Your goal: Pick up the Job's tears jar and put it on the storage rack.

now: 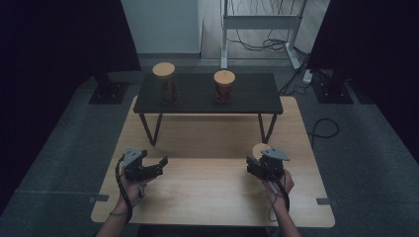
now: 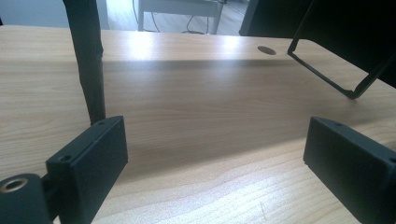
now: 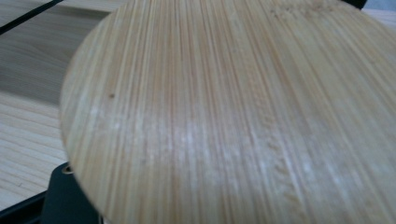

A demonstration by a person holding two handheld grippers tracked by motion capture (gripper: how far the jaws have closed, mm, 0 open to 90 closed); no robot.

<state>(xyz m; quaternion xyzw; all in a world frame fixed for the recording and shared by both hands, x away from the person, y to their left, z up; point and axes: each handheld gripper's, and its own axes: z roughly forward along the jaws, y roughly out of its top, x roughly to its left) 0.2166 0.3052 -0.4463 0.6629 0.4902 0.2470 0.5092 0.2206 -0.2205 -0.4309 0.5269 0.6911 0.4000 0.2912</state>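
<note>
One pale wooden table is carrying one low black shelf on thin metal legs. Two glass jars with round wooden lids are standing on that shelf, well apart. One round bamboo lid with fine straight grain is sitting pinched in the right gripper, near the table's right side. The left gripper is resting with its jaws spread, holding nothing.

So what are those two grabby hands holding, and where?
The right gripper holds something with a round bamboo lid; which part the fingers pinch cannot be told, since the lid hides them. The left gripper is open over the wooden table, holding nothing.
</note>
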